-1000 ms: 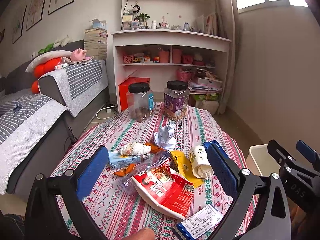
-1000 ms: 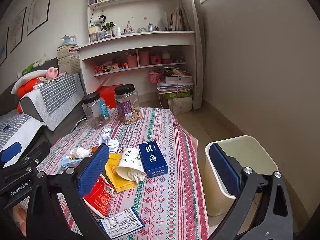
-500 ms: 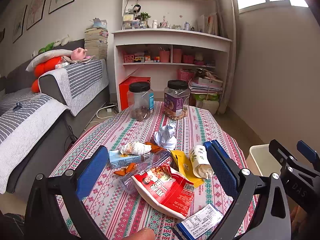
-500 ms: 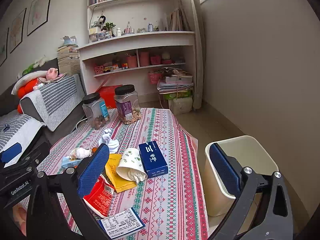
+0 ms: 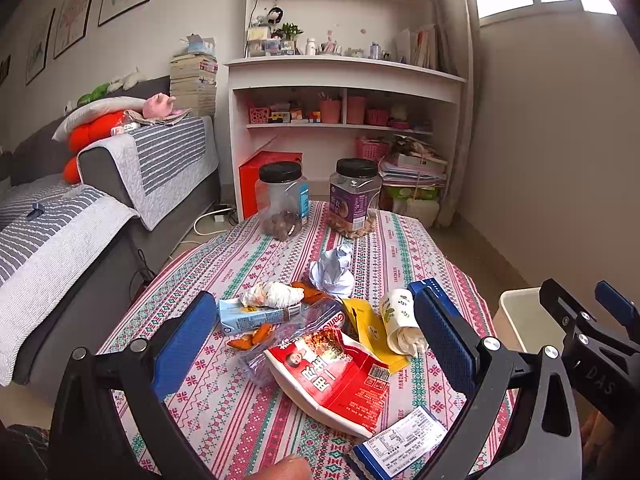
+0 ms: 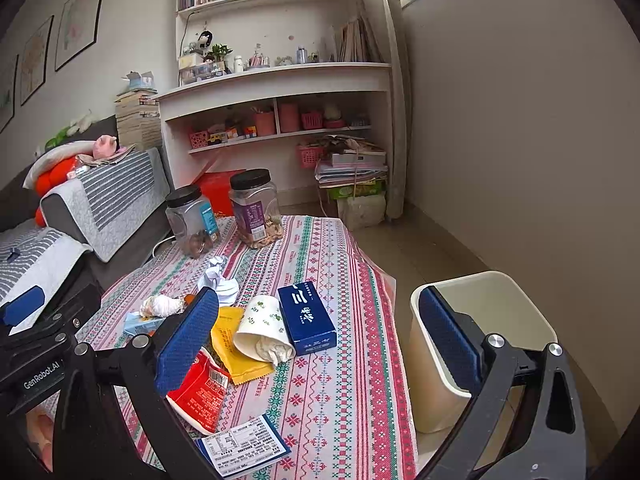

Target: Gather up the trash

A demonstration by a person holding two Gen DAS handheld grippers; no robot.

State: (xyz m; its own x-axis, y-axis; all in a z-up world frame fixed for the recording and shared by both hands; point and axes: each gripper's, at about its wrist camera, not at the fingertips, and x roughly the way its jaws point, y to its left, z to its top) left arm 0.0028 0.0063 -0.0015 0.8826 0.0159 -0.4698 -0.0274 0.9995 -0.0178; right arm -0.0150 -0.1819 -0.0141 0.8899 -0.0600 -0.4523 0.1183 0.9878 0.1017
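Trash heap near table's [image 6: 360, 380] front edge: red bag [image 5: 336, 376], cup [image 6: 262, 334], blue box [image 6: 306, 322]. Bag lies dead ahead of left gripper [image 5: 316, 344], nearest. Both grippers spread wide, empty. Bin [image 6: 496, 300] off table's right edge, beside right gripper [image 6: 320, 344].

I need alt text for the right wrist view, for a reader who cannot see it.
Open right tongs hover empty over a table with a patterned cloth, littered with a red wrapper, yellow packet, paper cup, blue box and crumpled paper. A cream bin stands on the floor at the right, and two jars at the far end.
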